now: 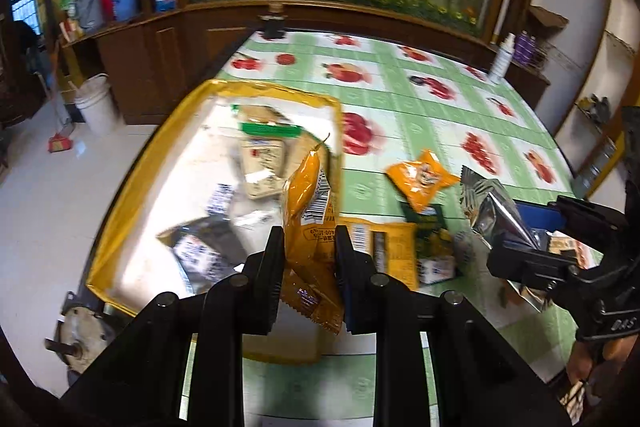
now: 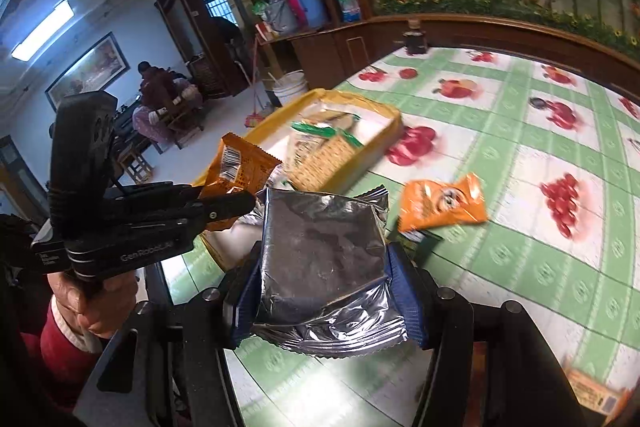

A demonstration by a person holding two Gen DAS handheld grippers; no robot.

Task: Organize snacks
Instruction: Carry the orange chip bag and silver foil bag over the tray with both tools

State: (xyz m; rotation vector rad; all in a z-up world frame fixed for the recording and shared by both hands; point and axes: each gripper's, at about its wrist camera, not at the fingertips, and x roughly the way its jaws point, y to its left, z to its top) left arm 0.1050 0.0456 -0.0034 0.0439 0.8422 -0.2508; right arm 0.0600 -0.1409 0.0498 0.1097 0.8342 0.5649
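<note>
Your left gripper [image 1: 308, 251] is squeezed tight on an orange snack pack [image 1: 310, 211]. The jaws pinch it across the middle, so the top sticks up and the crimped bottom hangs below. It's up in the air, by the near right corner of the yellow tray [image 1: 120, 195]. The pack is thin, soft and v. light. It flops and crinkles, & the shiny film is slippery, so keep the pinch on the flat middle, not the edge seam.

Your right gripper [image 2: 326, 275] is clamped on a silver foil pack [image 2: 324, 247], also lifted off the table. The blue pads press on both its sides. This one looks puffy and square, prob. with a cake or cookie inside that can crush. Squeeze it gently, by the sides like now.

Farther out, the tray already has a few packs in it, incl. a green-topped cracker pack [image 2: 324, 147]. One more orange pack [image 2: 442, 205] lies flat on the fruit-print tablecloth [image 2: 540, 187], well apart from the tray. It's flat, so it's prob. best to grab it by a raised edge.
</note>
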